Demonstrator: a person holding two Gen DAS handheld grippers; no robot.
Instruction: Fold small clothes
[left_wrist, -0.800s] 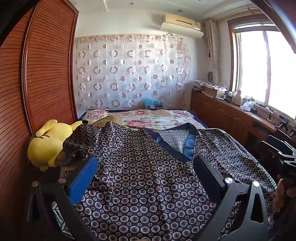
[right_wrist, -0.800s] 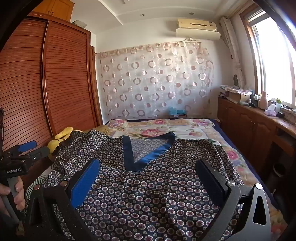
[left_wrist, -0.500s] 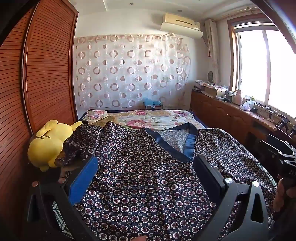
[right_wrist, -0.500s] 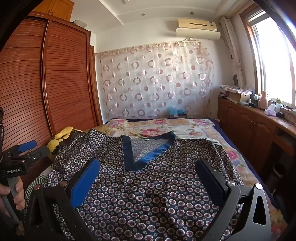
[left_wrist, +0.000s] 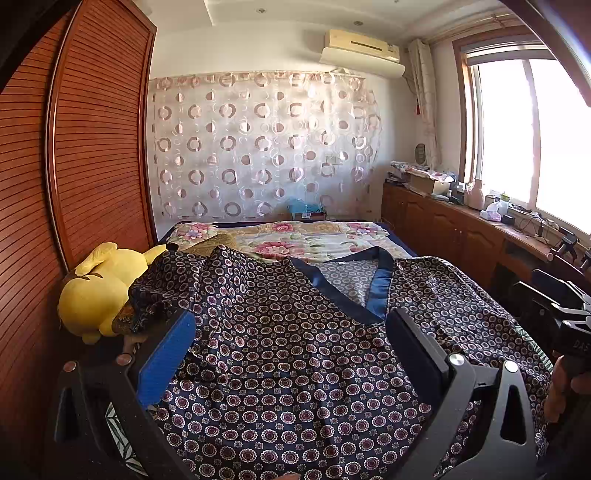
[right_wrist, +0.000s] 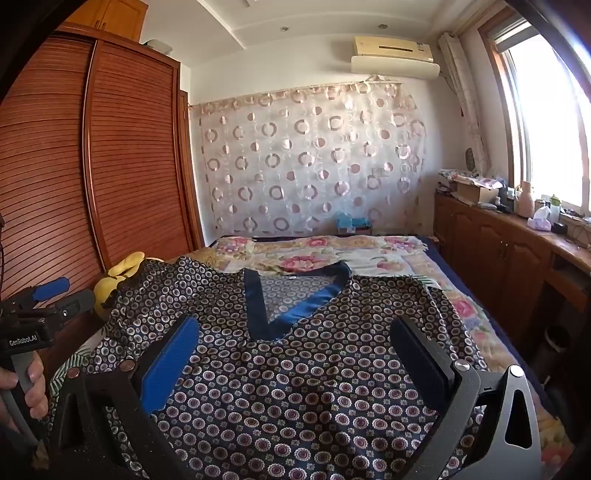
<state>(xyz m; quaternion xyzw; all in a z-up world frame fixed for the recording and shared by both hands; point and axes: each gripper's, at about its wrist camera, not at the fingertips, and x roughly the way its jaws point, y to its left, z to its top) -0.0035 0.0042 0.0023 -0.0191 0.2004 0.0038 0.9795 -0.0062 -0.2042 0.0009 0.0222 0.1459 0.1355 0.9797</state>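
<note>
A dark navy top with a small circle print and a blue satin V-neck lies spread face up on the bed, neck at the far side. Its left sleeve is bunched against a yellow plush toy. My left gripper hovers over the left half of the top, jaws wide open with nothing between them. Over the middle of the top, my right gripper is likewise wide open and holds nothing. In the right wrist view, the left gripper shows at the left edge, held by a hand.
A floral quilt covers the far half of the bed. A slatted wooden wardrobe runs along the left. Low wooden cabinets with clutter stand under the window on the right. A patterned curtain hangs behind the bed.
</note>
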